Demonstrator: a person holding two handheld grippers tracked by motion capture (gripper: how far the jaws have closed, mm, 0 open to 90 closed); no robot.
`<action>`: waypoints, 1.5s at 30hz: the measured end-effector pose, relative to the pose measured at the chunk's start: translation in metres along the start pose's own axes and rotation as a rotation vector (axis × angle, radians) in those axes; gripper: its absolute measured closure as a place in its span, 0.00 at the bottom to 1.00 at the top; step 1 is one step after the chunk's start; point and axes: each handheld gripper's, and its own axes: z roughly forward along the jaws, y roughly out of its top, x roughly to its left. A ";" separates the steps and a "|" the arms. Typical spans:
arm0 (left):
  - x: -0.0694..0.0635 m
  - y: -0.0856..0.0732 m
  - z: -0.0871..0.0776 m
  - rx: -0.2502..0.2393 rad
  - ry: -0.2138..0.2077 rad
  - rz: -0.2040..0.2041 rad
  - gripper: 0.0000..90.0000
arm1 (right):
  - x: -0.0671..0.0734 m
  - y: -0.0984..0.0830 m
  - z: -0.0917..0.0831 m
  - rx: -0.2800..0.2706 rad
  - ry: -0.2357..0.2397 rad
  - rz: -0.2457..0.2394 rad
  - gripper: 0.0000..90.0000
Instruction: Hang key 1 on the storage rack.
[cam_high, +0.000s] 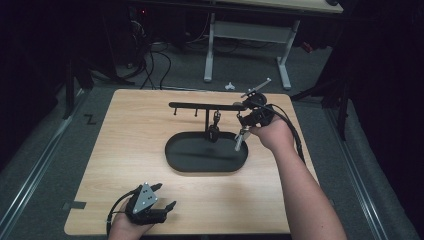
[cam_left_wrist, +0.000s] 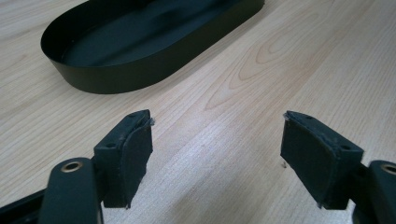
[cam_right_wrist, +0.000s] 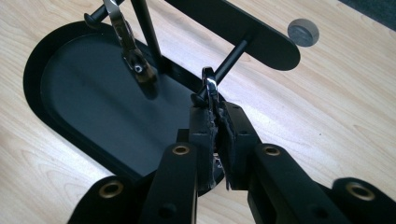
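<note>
The small shiny metal wrench (cam_right_wrist: 211, 91) held in the right gripper (cam_right_wrist: 217, 122) is the piece in play: its ring end sticks up just past the fingertips, and its shank runs back down between the two black pads, so its long axis lies along the fingers. Those fingers (cam_right_wrist: 200, 122) are clenched on it, pads pressed to both flat sides. The ring end sits right at the tip of a thin black peg (cam_right_wrist: 232, 59) that slants down from the flat black crossbar (cam_right_wrist: 243, 28) of the hanging rack. Whether the ring is already over the peg cannot be told. As I judge it, the coming move turns on lining the ring's opening up with the peg's axis, then sliding along it.

A second shiny metal wrench (cam_right_wrist: 130, 49) hangs farther along the rack, over the black oval metal tray (cam_right_wrist: 51, 56) that forms its base. In the high view the right gripper (cam_high: 248, 125) is at the rack's right end, far back on the pale wooden tabletop (cam_high: 125, 150).

The left gripper (cam_high: 159, 197) rests near the front edge, well apart from the rack, its fingers (cam_left_wrist: 128, 154) spread and empty above bare wood, so the right hand is far nearer.
</note>
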 end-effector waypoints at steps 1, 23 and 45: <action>0.000 0.000 0.000 0.000 -0.001 0.001 0.28 | 0.000 0.000 0.001 -0.007 -0.003 -0.003 0.93; 0.001 0.000 0.001 0.002 -0.005 -0.001 0.28 | 0.002 -0.006 0.021 -0.005 -0.051 -0.003 0.70; 0.003 0.000 0.005 0.007 -0.010 -0.009 0.28 | 0.005 -0.072 0.029 -0.027 -0.036 0.026 0.23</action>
